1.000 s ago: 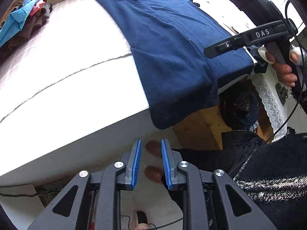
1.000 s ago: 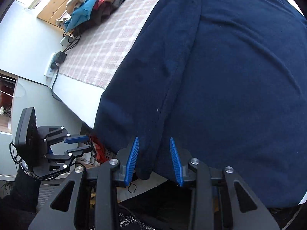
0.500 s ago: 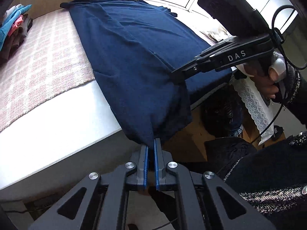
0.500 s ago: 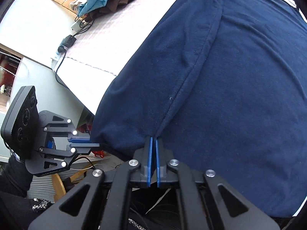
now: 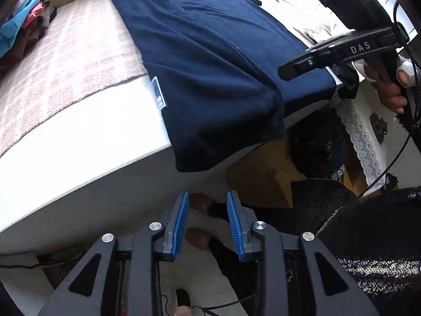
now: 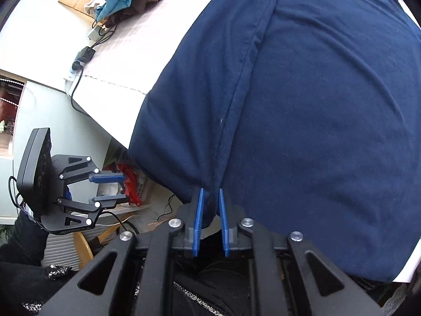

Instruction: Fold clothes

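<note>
A navy garment (image 5: 210, 65) lies spread on the white table (image 5: 79, 142), and its near corner hangs over the front edge. My left gripper (image 5: 208, 200) is below and in front of that corner. Its jaws are opening and hold no cloth. In the right wrist view the garment (image 6: 302, 105) fills most of the frame, and a seam runs down to my right gripper (image 6: 210, 194). The right jaws are opening with the hem's fold loose between the pads. Each gripper also shows in the other's view: the left gripper (image 6: 125, 187) and the right gripper (image 5: 289, 68).
A pile of folded clothes (image 5: 23, 34) lies at the table's far left on a pinkish checked cloth (image 5: 65, 65). A power strip with cables (image 6: 84, 52) hangs at the table's side. A wooden stool (image 5: 263, 173), a lace cloth (image 5: 363, 137) and the person's shoes (image 5: 200, 202) are below.
Half a second ago both grippers were shut on the garment's near edge. Both have let go, and the left has drawn back from the corner, which now hangs free.
</note>
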Action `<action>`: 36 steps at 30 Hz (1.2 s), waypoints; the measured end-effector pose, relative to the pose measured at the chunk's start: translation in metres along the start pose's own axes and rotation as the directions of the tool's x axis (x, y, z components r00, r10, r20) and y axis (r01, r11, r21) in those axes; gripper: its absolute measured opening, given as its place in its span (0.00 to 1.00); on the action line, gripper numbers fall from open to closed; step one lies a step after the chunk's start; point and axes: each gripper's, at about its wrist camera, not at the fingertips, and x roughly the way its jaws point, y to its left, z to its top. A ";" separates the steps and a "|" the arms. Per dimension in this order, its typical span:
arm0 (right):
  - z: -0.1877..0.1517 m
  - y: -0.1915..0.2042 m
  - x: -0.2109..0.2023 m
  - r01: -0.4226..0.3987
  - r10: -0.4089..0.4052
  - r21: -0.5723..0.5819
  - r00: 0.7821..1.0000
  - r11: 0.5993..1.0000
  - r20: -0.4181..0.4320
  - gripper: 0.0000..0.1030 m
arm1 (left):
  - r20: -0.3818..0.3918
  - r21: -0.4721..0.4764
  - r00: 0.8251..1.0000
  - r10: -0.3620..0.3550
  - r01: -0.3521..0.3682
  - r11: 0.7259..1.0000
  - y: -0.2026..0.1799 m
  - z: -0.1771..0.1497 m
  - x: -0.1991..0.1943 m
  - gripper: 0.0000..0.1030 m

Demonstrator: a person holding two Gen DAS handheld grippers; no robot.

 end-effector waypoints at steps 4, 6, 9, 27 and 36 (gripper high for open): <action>0.009 -0.003 -0.003 0.019 -0.019 0.001 1.000 1.000 0.022 0.16 | 0.019 -0.023 1.000 -0.006 0.007 1.000 0.009 0.008 0.005 0.32; 0.014 -0.003 -0.001 0.035 -0.035 -0.003 0.999 0.999 0.028 0.16 | 0.028 -0.034 0.999 -0.022 0.023 0.999 0.014 0.009 0.006 0.32; 0.016 -0.012 -0.002 0.047 -0.046 -0.007 0.998 0.999 0.047 0.16 | 0.044 -0.052 0.997 -0.058 0.061 0.997 0.028 0.014 0.006 0.30; 0.084 -0.030 0.020 0.172 -0.169 -0.011 0.975 0.985 0.143 0.08 | 0.143 -0.093 0.988 -0.055 0.068 0.993 0.010 0.005 -0.021 0.02; 0.061 -0.057 -0.023 0.055 -0.069 0.105 0.988 0.993 0.138 0.13 | 0.031 -0.132 0.996 -0.089 0.092 0.987 0.047 -0.008 -0.028 0.02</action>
